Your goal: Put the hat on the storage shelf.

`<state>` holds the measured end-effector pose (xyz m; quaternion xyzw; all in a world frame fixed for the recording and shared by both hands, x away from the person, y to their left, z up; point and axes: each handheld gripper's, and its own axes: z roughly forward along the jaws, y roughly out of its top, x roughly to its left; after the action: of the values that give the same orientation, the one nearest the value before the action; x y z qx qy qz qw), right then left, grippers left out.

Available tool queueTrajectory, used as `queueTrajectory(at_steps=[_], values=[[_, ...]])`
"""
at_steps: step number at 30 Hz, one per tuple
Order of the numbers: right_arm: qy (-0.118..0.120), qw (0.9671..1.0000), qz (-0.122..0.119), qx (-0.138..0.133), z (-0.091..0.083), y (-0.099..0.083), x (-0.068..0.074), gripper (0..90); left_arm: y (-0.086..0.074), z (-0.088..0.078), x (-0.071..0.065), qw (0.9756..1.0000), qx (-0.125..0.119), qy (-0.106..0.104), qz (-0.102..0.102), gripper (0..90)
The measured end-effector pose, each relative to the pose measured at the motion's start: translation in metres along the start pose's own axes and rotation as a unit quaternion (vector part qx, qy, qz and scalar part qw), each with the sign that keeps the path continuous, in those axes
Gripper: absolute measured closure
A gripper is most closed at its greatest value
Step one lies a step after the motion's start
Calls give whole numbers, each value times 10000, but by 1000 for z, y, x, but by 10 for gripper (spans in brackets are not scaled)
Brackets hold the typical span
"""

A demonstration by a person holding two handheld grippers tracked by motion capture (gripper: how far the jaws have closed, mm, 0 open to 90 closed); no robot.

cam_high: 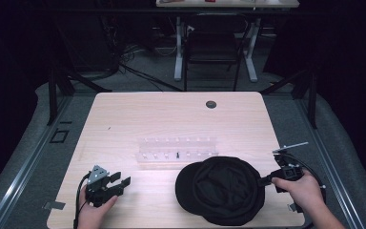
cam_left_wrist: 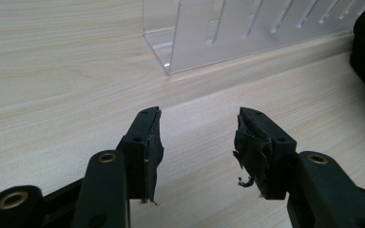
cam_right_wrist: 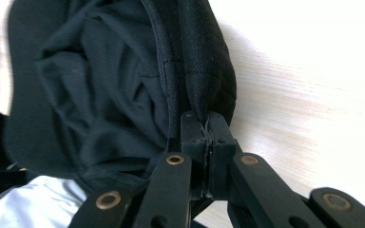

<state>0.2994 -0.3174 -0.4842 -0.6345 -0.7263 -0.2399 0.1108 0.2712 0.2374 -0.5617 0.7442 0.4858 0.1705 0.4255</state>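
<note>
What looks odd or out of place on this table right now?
The black cap lies upside down, its lining bunched and rumpled, with the right gripper shut on its rim. The tape on the left gripper's pads is frayed and peeling. The clear rack sits straight.

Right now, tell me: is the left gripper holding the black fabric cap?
No. The left gripper has its jaws spread over bare wooden table, while the black fabric cap lies off to its side.

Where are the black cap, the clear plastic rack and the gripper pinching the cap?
black cap [cam_high: 221,188], high view, middle of its upturned inside.
clear plastic rack [cam_high: 177,152], high view, its slotted middle.
right gripper [cam_right_wrist: 206,127], right gripper view, jaw tips shut on the cap's rim.
</note>
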Motion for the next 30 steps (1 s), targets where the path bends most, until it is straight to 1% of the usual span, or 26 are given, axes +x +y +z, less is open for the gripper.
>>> queueTrajectory(at_steps=[1,3,4,5,6,7,8,9,10,11,12,13,16,17,19,20,22,23,24,30], values=[[56,10000,60,-55,-3,-1,2,886,0,0,0,10000,0,1,-4,507],[134,9999,15,-44,-7,-1,5,886,0,0,0,10000,-3,2,-4,507],[134,9999,15,-44,-7,-1,5,886,0,0,0,10000,-3,2,-4,507],[293,9996,-7,-37,-12,-1,7,886,0,0,0,10000,-6,3,0,507],[293,9996,-7,-37,-12,-1,7,886,0,0,0,10000,-6,3,0,507],[436,9989,16,-139,-15,-1,9,886,0,0,0,10000,0,4,8,507],[492,9987,-35,-99,-18,-1,10,887,0,0,0,10000,-5,2,7,507],[575,9983,-34,-121,-20,0,12,887,0,0,-1,10000,-4,2,4,507],[575,9983,-34,-121,-20,0,12,887,0,0,-1,10000,-4,2,4,507],[763,9969,-36,-177,-24,0,15,887,0,0,0,10000,-5,1,2,507],[763,9969,-36,-177,-24,0,15,887,0,0,0,10000,-3,2,2,507],[863,9960,-42,-208,-27,1,17,886,0,0,0,10000,-6,-1,0,507],[902,9956,-25,-249,-30,2,21,887,0,0,0,10000,9,-9,4,507],[980,9948,-62,-265,-32,3,23,887,0,0,0,10000,-3,0,1,507],[1013,9945,-97,-258,-33,4,23,887,0,0,0,10000,-3,2,4,507],[1043,9940,-40,-318,-34,4,27,887,0,0,0,10000,-4,5,0,508],[1069,9936,-13,-362,-35,4,29,887,0,0,0,10000,-3,8,1,509],[1213,9919,-12,-365,-38,5,32,888,0,0,0,10000,-4,9,3,509],[1213,9919,-12,-365,-38,5,32,888,0,0,0,10000,-7,16,2,509],[1569,9867,-51,-432,-47,8,42,887,0,0,0,10000,-9,20,-1,511]])
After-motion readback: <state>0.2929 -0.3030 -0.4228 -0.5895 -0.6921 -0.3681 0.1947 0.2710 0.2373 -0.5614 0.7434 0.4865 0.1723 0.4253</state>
